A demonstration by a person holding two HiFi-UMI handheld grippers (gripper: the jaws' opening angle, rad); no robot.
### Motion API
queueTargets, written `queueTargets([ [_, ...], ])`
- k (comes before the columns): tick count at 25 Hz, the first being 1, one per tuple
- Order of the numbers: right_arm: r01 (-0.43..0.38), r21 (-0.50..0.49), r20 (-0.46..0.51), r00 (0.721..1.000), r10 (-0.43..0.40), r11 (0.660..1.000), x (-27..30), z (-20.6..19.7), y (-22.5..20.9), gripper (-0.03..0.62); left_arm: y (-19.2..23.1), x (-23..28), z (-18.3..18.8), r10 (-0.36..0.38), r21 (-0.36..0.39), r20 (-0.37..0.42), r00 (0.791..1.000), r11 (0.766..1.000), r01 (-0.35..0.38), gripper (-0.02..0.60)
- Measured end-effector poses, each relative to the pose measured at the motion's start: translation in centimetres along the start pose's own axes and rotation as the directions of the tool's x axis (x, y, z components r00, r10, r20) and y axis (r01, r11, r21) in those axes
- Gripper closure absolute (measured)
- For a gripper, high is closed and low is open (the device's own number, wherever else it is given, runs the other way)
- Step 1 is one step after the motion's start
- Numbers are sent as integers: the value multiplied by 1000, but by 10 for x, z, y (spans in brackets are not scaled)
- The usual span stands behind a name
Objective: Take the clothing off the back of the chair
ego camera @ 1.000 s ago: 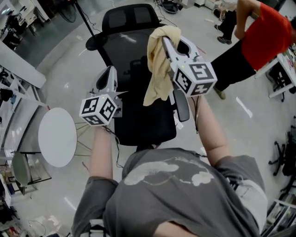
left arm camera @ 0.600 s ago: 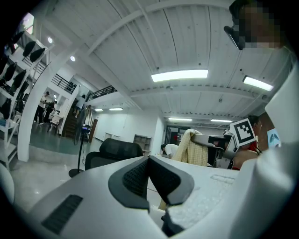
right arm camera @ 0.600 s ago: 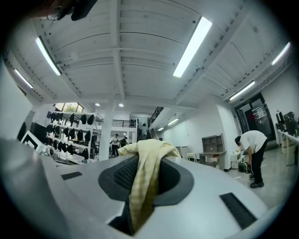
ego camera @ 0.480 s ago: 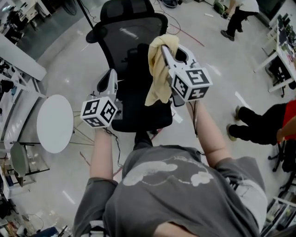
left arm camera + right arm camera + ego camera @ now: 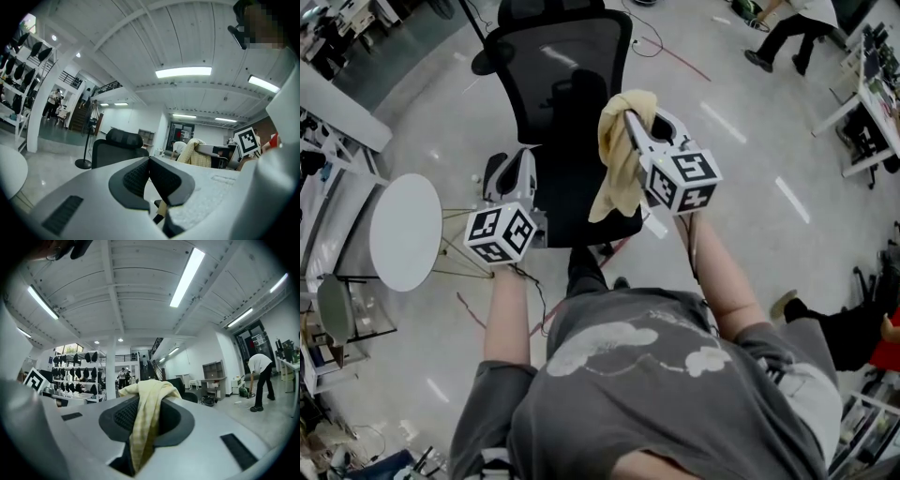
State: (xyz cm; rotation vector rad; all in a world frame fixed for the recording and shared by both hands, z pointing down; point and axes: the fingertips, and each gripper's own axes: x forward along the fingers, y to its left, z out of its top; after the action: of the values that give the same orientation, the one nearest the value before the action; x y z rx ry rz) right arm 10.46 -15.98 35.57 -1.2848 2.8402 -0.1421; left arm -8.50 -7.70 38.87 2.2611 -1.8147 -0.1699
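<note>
In the head view a black mesh office chair (image 5: 567,66) stands ahead of me, its back bare. A pale yellow garment (image 5: 619,164) hangs free of the chair from my right gripper (image 5: 626,114), which is shut on its top edge. The right gripper view has the garment (image 5: 143,423) bunched between the pads of that gripper (image 5: 149,397) and draped down. My left gripper (image 5: 523,155) is held level beside the chair's left side, shut and holding nothing. In its own view the left gripper (image 5: 149,159) has its pads touching, with the chair (image 5: 117,145) and the garment (image 5: 194,152) beyond.
A round white side table (image 5: 405,230) stands at the left on thin legs. A walking person (image 5: 787,28) is at the top right near a desk (image 5: 872,103). Another person (image 5: 853,328) is low at the right. Shelving lines the left edge.
Both grippers have drawn back from the chair toward me and sunk a little. The garment came along with the right gripper. A person in red crossed from upper right to lower right.
</note>
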Motion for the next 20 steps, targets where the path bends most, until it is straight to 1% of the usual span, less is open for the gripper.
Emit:
queueTargets([
  [8,18,24,-52,999,-17,1000,-31,-32,-6,534,-6,-20,-37,24,-18,-62,998,1000,-25,581],
  [12,20,32,-72,997,-17,999,-42,-42,-11,534,-10,-25,-48,31,-27,-87,996,999,-34,581],
  [17,37,73,-109,994,-29,997,-58,-66,-19,534,-20,-29,-63,24,-36,-110,994,999,-28,581],
  [20,42,88,-124,992,-31,995,-66,-74,-22,534,-24,-30,-65,22,-41,-113,993,999,-27,581],
])
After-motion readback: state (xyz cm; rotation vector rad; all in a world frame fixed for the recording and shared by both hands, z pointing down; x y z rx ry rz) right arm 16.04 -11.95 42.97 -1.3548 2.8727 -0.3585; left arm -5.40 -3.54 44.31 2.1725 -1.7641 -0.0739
